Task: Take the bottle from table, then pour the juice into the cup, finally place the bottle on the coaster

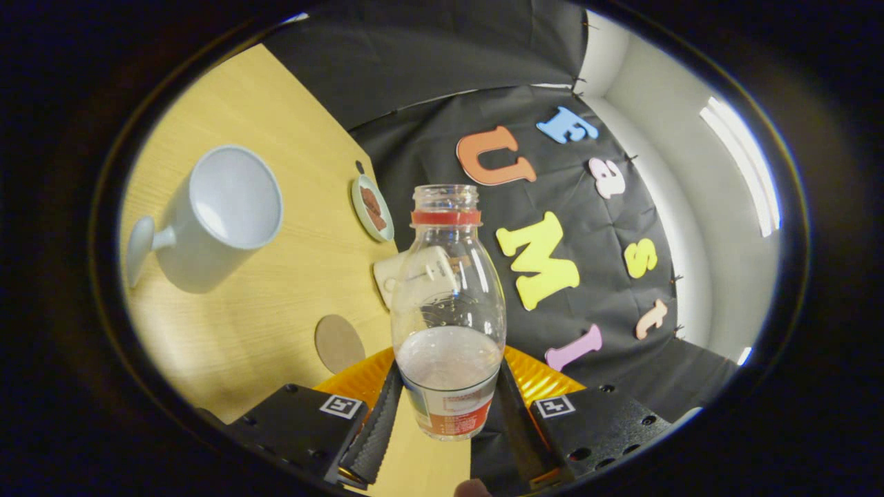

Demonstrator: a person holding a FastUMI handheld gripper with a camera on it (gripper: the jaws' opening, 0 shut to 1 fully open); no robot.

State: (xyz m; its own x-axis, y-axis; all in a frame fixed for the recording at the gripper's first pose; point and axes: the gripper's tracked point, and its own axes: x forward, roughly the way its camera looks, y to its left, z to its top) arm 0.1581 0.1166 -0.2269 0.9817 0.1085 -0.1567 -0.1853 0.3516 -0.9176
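Observation:
A clear plastic bottle (447, 304) with a red neck ring and no cap stands between my fingers, and my gripper (447, 414) is shut on its labelled lower part. A little pale liquid sits in its lower half. The view is tilted, so the wooden table (276, 124) slopes off to the left. A white mug (221, 214) with an open, empty-looking mouth lies beyond and to the left of the bottle. A round brown coaster (339, 343) rests flat on the table just left of the bottle, close to my left finger (376, 421).
A small saucer (372, 207) with brown pieces sits near the table's far edge behind the bottle. A cream-coloured object (414, 276) shows through the bottle at that edge. An orange ridged plate (359, 379) lies under my fingers. The black cloth wall stands beyond the table.

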